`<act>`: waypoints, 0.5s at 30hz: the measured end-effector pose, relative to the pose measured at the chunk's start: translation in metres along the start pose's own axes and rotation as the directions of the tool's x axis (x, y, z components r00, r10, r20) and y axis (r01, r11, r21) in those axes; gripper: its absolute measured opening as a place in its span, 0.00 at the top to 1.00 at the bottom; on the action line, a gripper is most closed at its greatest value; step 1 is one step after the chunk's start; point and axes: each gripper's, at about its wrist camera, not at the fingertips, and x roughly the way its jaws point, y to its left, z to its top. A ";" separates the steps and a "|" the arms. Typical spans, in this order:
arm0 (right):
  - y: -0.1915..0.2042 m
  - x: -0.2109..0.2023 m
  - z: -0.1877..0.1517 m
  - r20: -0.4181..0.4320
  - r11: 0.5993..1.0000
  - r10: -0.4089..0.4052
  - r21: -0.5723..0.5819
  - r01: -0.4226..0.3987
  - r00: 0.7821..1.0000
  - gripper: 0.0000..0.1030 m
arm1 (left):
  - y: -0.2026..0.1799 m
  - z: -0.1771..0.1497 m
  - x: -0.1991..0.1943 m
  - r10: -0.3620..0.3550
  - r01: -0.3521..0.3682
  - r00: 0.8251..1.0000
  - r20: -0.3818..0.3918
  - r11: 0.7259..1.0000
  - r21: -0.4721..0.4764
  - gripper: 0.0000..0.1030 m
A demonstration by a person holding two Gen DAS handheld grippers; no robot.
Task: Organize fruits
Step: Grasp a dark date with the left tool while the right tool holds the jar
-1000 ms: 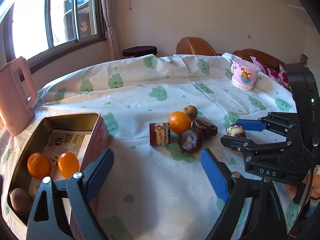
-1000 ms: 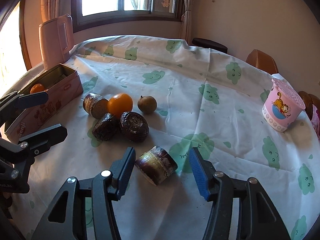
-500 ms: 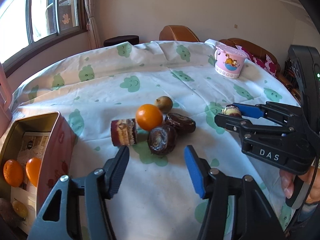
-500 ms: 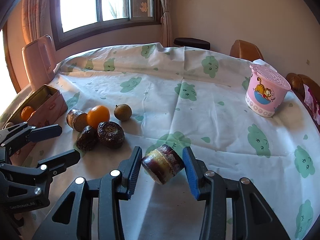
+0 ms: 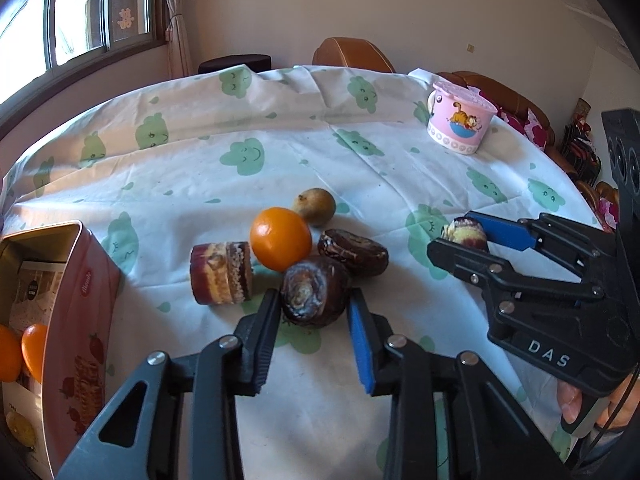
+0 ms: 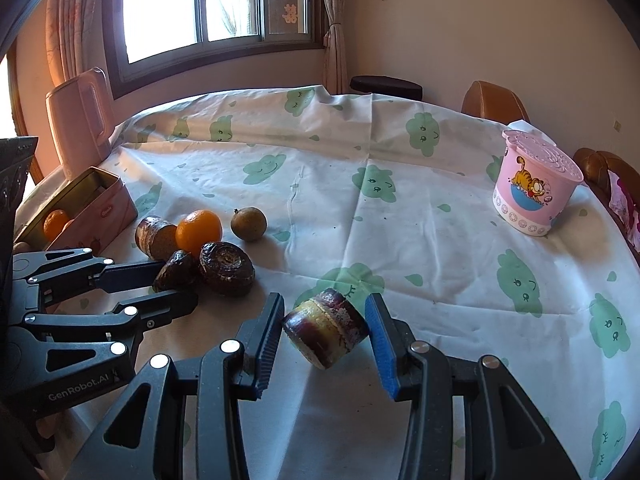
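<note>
Left-wrist view shows the left gripper [image 5: 314,334] with its jaws closing around a dark wrinkled fruit [image 5: 314,296]; both pads sit at its flanks and look to be in contact, so I read it as pinched. That fruit lies on the cloud-print tablecloth [image 5: 240,128] near the camera, touching an orange [image 5: 280,238] just beyond it and a second dark fruit [image 5: 354,252] to its right. A cut purple-skinned chunk [image 5: 220,272] lies to the left and a small brown round fruit [image 5: 314,206] farther off. At the left edge stands the open pink tin [image 5: 80,300], with oranges already inside.

In the right-wrist view the right gripper [image 6: 324,330] holds a second purple-skinned chunk [image 6: 326,330] lifted clear of the cloth, tilted, its jaws narrowed onto it.

Judging by its shrivelled skin, the dark fruit is probably light and somewhat soft, so it should yield under pressure instead of slipping; a gentle squeeze across its widest middle seems best. The neighbouring orange may roll once its support goes. The cut chunks look firmer, and their flat faces offer the surest hold.
</note>
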 end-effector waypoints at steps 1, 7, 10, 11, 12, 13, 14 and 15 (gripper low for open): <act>0.000 -0.001 0.000 0.003 1.000 -0.001 0.001 0.001 1.000 0.57 | -0.001 0.000 -0.002 0.002 -0.002 1.000 0.011 1.000 0.006 0.65; 0.001 -0.006 -0.001 0.033 1.000 0.005 -0.005 -0.005 0.999 0.57 | -0.009 -0.001 -0.009 0.021 -0.023 0.999 0.048 0.999 0.047 0.65; 0.002 -0.009 -0.001 0.047 1.000 0.008 -0.009 -0.007 0.999 0.57 | -0.008 0.000 -0.011 0.021 -0.023 0.998 0.054 0.999 0.042 0.65; 0.002 -0.010 -0.001 0.052 1.000 0.009 -0.010 -0.008 0.999 0.57 | -0.007 0.000 -0.011 0.019 -0.021 0.998 0.057 0.999 0.039 0.65; 0.002 -0.011 -0.001 0.057 1.000 0.010 -0.010 -0.009 0.998 0.57 | -0.006 0.000 -0.012 0.017 -0.019 0.998 0.060 0.999 0.036 0.65; 0.002 -0.011 -0.001 0.062 1.000 0.011 -0.010 -0.011 0.998 0.57 | -0.006 -0.001 -0.012 0.016 -0.018 0.998 0.063 0.999 0.034 0.65; 0.002 -0.013 -0.001 0.067 1.000 0.012 -0.011 -0.012 0.998 0.57 | -0.006 0.000 -0.013 0.015 -0.017 0.998 0.068 0.999 0.032 0.65; 0.002 -0.014 -0.001 0.073 1.000 0.013 -0.011 -0.012 0.997 0.57 | -0.005 -0.001 -0.014 0.014 -0.016 0.997 0.073 0.999 0.031 0.65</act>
